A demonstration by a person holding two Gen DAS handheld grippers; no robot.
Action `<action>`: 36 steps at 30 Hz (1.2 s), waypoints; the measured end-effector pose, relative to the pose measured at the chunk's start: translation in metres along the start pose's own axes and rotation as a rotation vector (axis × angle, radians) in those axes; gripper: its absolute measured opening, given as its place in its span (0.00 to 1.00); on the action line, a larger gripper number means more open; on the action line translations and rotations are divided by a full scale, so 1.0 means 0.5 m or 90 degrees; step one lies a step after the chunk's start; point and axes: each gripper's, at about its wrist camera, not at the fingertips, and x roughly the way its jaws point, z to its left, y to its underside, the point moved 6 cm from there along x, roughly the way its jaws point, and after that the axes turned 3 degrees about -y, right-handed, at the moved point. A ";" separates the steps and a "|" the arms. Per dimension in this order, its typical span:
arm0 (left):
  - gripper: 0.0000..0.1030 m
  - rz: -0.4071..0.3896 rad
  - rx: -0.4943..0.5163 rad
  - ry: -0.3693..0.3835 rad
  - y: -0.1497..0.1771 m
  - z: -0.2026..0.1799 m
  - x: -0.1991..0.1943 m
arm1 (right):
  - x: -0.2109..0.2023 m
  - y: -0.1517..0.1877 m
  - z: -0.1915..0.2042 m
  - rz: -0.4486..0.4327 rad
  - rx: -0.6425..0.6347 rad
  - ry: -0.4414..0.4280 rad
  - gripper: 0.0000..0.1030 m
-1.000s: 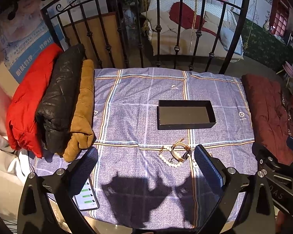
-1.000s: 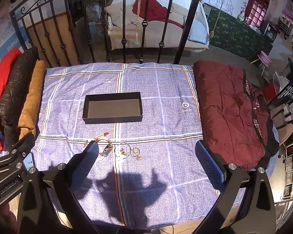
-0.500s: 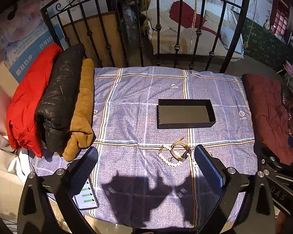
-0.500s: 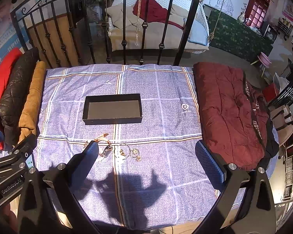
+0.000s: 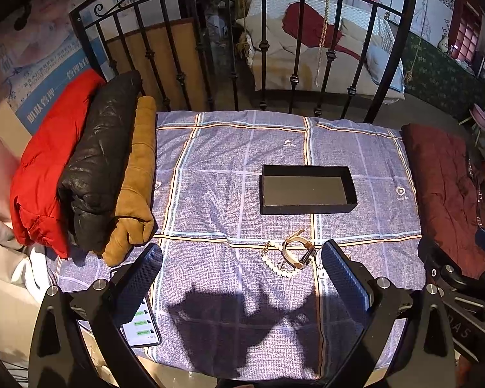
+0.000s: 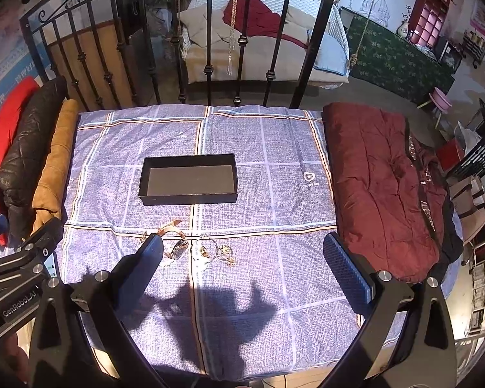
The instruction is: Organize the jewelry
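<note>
An empty black box (image 5: 307, 189) (image 6: 189, 179) sits in the middle of the blue checked cloth. In front of it lies a small heap of jewelry: a watch (image 5: 299, 250) (image 6: 177, 245) over a white pearl bracelet (image 5: 279, 266), and to its right a thin ring bangle (image 6: 205, 249) and small gold pieces (image 6: 226, 253). My left gripper (image 5: 241, 274) is open and empty, held above the cloth's near edge, the jewelry by its right finger. My right gripper (image 6: 245, 265) is open and empty, the jewelry just past its left finger.
Folded red (image 5: 48, 158), black (image 5: 100, 155) and tan (image 5: 135, 177) jackets line the left side. A dark red quilted jacket (image 6: 384, 190) lies at the right. A phone (image 5: 142, 323) lies at the near left edge. A black iron railing (image 5: 242, 48) stands behind.
Both grippers have drifted very slightly; the scene sits a little lower in the right wrist view. Nothing was picked up or moved.
</note>
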 end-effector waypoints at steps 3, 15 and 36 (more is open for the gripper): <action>0.94 -0.001 0.001 0.000 -0.002 0.001 0.000 | 0.000 -0.002 -0.001 -0.001 0.002 0.001 0.95; 0.94 0.008 0.005 0.001 -0.007 -0.004 0.009 | 0.008 -0.001 -0.003 0.007 0.006 -0.002 0.95; 0.94 0.113 0.028 0.074 0.125 -0.075 0.273 | 0.243 0.086 -0.035 0.046 -0.040 -0.034 0.94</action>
